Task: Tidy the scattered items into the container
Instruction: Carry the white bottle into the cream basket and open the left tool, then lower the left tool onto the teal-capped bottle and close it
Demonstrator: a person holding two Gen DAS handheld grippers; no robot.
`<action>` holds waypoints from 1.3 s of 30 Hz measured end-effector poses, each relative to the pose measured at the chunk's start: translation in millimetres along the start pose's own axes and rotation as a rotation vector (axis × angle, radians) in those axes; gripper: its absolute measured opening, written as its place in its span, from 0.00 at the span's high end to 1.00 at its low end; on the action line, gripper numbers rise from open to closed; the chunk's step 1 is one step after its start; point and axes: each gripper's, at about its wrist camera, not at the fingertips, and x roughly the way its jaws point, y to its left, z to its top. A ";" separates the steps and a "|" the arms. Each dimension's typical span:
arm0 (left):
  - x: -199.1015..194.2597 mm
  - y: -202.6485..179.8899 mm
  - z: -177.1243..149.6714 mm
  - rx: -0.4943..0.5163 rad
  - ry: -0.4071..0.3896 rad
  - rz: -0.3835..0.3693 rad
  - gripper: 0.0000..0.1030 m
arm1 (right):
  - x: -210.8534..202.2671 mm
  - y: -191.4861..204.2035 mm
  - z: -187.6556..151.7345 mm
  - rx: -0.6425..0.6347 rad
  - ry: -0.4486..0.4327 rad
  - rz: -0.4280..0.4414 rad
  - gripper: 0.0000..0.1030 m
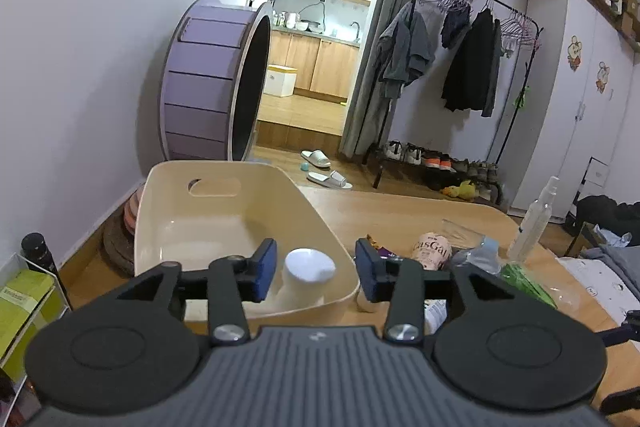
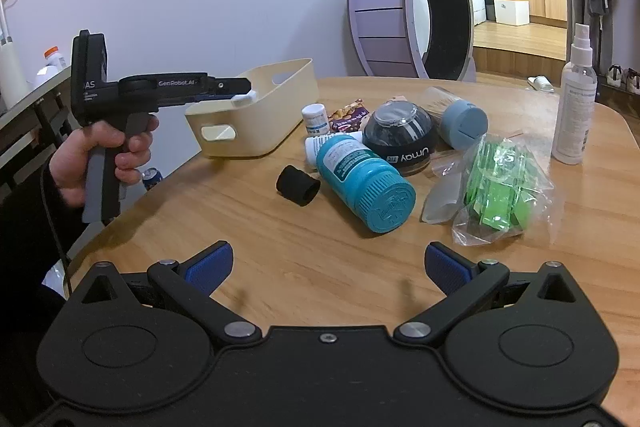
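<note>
A cream plastic bin (image 1: 224, 211) stands on the wooden table; it also shows in the right wrist view (image 2: 276, 107). My left gripper (image 1: 316, 271) is open over the bin's near edge, with a white-capped bottle (image 1: 306, 277) between its pads, apparently inside the bin. My right gripper (image 2: 326, 267) is open and empty above bare table, short of the pile. The pile holds a teal bottle (image 2: 364, 175) on its side, a black roll (image 2: 298, 185), a black dome-shaped gadget (image 2: 402, 137), a small white bottle (image 2: 316, 119), a snack packet (image 2: 348, 117), a blue-capped jar (image 2: 460, 119) and a bag of green items (image 2: 500, 183).
A tall clear spray bottle (image 2: 574, 107) stands at the table's right edge. A purple cat wheel (image 2: 412, 11) stands on the floor behind the table. A clothes rack (image 1: 472, 67) and shoes are further back. A shelf (image 1: 24, 307) is at the left.
</note>
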 end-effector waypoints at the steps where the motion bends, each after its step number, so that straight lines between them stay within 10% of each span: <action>1: -3.1 -0.1 0.6 0.001 -0.007 0.001 0.55 | -0.8 -0.3 0.1 0.002 -0.003 -0.001 0.00; 12: -27.1 -71.1 -17.0 0.161 0.002 -0.146 0.43 | -10.3 -8.7 3.4 0.029 -0.064 -0.050 0.00; 28: -0.2 -159.6 -71.2 0.799 0.131 -0.331 0.40 | -40.5 -36.6 -9.3 -0.030 -0.075 -0.119 0.00; 39: 35.1 -196.1 -93.5 1.336 0.201 -0.313 0.40 | -46.8 -41.0 -10.1 -0.053 -0.075 -0.095 0.00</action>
